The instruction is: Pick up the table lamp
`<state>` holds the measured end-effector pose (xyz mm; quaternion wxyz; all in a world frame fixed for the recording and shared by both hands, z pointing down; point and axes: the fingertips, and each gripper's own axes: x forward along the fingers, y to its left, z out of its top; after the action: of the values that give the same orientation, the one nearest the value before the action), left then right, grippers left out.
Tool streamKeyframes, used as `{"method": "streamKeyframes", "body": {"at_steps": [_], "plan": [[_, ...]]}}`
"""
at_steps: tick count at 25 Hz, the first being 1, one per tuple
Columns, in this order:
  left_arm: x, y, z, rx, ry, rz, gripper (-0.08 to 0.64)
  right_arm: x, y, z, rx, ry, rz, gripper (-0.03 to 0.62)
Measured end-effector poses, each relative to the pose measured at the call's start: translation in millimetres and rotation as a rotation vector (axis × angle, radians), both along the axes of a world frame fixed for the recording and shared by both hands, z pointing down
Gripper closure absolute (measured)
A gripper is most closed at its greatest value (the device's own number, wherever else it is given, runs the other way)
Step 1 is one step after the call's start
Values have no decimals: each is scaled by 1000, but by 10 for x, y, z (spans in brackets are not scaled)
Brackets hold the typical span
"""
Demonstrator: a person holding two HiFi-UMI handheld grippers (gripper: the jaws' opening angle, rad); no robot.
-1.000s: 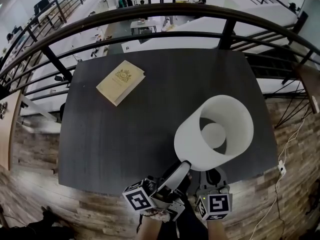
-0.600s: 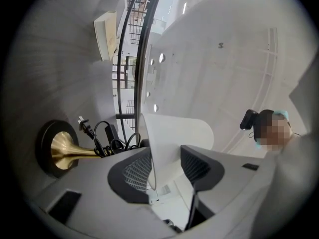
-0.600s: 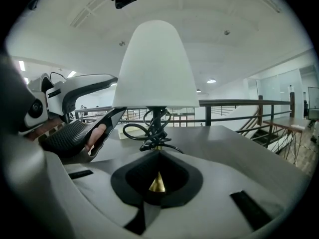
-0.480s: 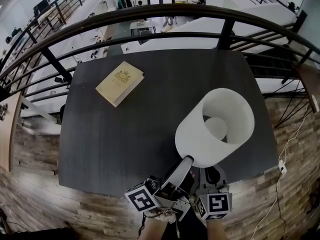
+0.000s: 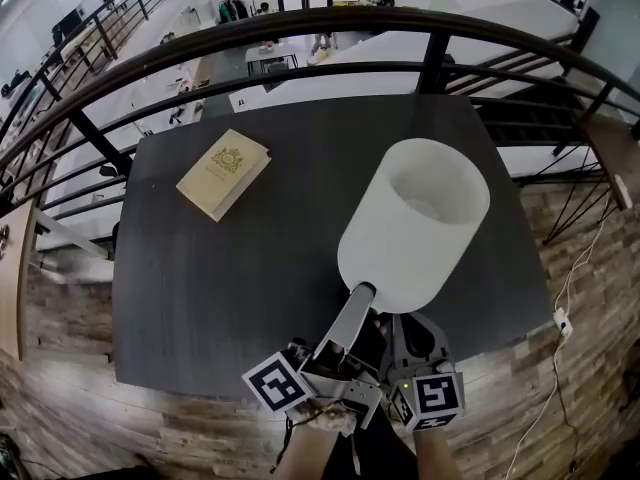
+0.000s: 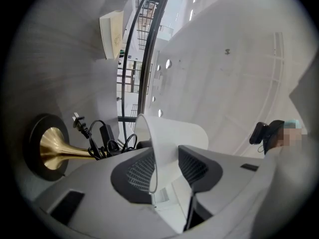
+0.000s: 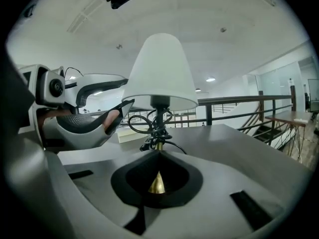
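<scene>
The table lamp has a white drum shade (image 5: 415, 223), a brass stem (image 6: 60, 148) and a dark round base (image 6: 37, 148), with a black cable (image 7: 154, 126) bundled on the stem. It stands near the table's front right. My right gripper (image 7: 157, 176) is shut on the flared lower end of the brass stem, under the shade (image 7: 160, 73). My left gripper (image 6: 162, 171) points up at the shade's lower rim (image 6: 164, 138). Its jaws are closing with the rim's thin wall between the pads. In the head view the left gripper (image 5: 360, 298) reaches to the shade's near edge.
A tan book (image 5: 223, 171) lies at the back left of the dark table (image 5: 250, 278). A black metal railing (image 5: 300, 23) curves behind the table, with a drop to a lower floor beyond it. A white cord and plug (image 5: 560, 320) lie on the wooden floor at the right.
The shade has tipped away, so its open top no longer faces the head camera. My left gripper has risen to the shade's lower rim and its jaws have narrowed. The right gripper has stayed put.
</scene>
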<state>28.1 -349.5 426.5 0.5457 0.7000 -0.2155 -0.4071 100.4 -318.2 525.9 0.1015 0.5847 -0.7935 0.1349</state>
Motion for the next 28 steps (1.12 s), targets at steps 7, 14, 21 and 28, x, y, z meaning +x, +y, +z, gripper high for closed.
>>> {"method": "streamKeyframes", "body": {"at_steps": [7, 14, 21, 28], "plan": [[105, -174, -34, -48, 33, 4, 413, -36, -147, 88, -51, -97, -49, 592], [113, -280, -41, -68, 59, -11, 425, -32, -333, 233, -96, -127, -73, 548], [91, -352, -22, -72, 70, -20, 430, -73, -499, 298, -92, -142, -96, 546], [100, -417, -13, -85, 90, -27, 435, -89, -585, 333, -101, -162, -108, 546]]}}
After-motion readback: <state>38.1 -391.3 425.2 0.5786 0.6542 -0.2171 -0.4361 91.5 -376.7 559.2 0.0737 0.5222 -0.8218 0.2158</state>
